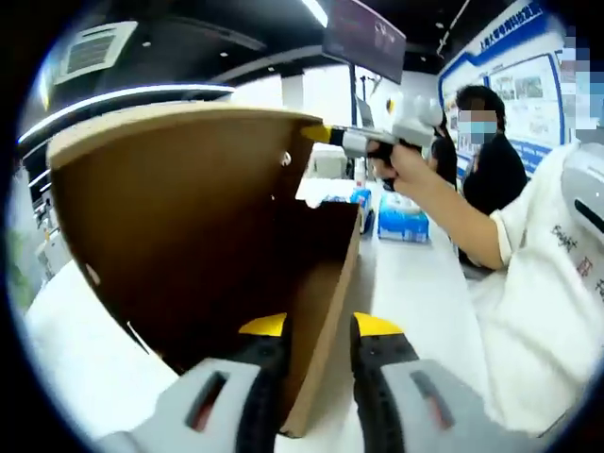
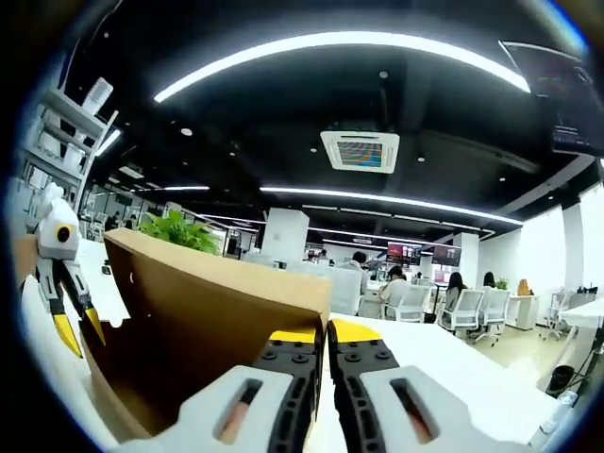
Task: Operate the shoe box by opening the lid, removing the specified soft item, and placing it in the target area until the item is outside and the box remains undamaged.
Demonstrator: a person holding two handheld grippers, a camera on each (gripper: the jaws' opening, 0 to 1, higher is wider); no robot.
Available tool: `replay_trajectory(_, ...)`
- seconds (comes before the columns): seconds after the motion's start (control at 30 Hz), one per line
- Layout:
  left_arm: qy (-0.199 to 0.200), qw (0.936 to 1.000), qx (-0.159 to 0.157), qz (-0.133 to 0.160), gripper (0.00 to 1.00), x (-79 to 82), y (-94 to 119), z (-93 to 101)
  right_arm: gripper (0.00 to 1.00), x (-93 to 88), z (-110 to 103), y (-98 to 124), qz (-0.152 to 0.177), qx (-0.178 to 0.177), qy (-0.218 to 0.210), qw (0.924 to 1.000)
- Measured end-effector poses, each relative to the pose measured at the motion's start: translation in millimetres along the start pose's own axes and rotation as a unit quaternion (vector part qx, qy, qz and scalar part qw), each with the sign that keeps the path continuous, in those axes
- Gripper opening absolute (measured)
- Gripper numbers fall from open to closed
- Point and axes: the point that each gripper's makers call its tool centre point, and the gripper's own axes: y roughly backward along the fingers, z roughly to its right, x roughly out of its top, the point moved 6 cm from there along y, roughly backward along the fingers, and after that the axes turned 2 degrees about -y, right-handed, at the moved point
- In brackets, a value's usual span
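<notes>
At lower centre, left gripper (image 1: 317, 330) clamps the brown cardboard shoe box (image 1: 189, 226) side wall.
Upper right, a person's hand (image 1: 408, 162) raises the right gripper (image 2: 326, 335), clenched on the lid (image 2: 217, 283) edge; writing unreadable.

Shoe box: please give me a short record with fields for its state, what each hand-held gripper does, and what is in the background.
box: brown cardboard shoe box on a white table
lid: raised upright
left hand-held gripper: jaws straddle a box wall
right hand-held gripper: jaws shut on the lid's upper edge
soft item: cannot tell, box interior dark
background: blue-and-white packs; a seated person
</notes>
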Motion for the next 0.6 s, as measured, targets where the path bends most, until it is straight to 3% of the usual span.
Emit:
replay_trajectory(0.1, 0.008, 0.9999, 0.007, 0.001, 0.3, -0.4, 2.0, -1.3, 0.01, -0.7, 1.1, 1.3, -0.001, 0.001, 0.001, 1.0)
replay_trajectory(0.23, 0.044, 0.9956, 0.057, 0.061, 0.31, 1.6, 13.7, 0.9, 0.02, -2.0, 1.4, 2.4, -0.004, 0.004, -0.006, 1.0)
replay_trajectory(0.3, 0.03, 0.9955, 0.066, 0.061, 0.31, -0.1, 21.4, 0.2, 0.02, -2.7, 0.6, 3.6, -0.006, 0.002, 0.01, 0.9999)
replay_trajectory(0.37, 0.052, 0.9922, 0.091, 0.067, 0.32, 4.1, 29.5, -6.0, 0.02, -2.6, 1.1, 3.4, -0.007, 0.002, 0.013, 0.9999)
replay_trajectory(0.47, 0.04, 0.9879, 0.117, 0.094, 0.34, 11.9, 41.1, -8.9, 0.02, -3.0, 1.0, 4.4, -0.009, 0.001, 0.018, 0.9998)
replay_trajectory(0.6, 0.049, 0.9804, 0.152, 0.115, 0.35, 7.4, 61.6, -11.6, 0.02, -4.4, 1.7, 6.5, -0.013, 0.003, 0.019, 0.9997)
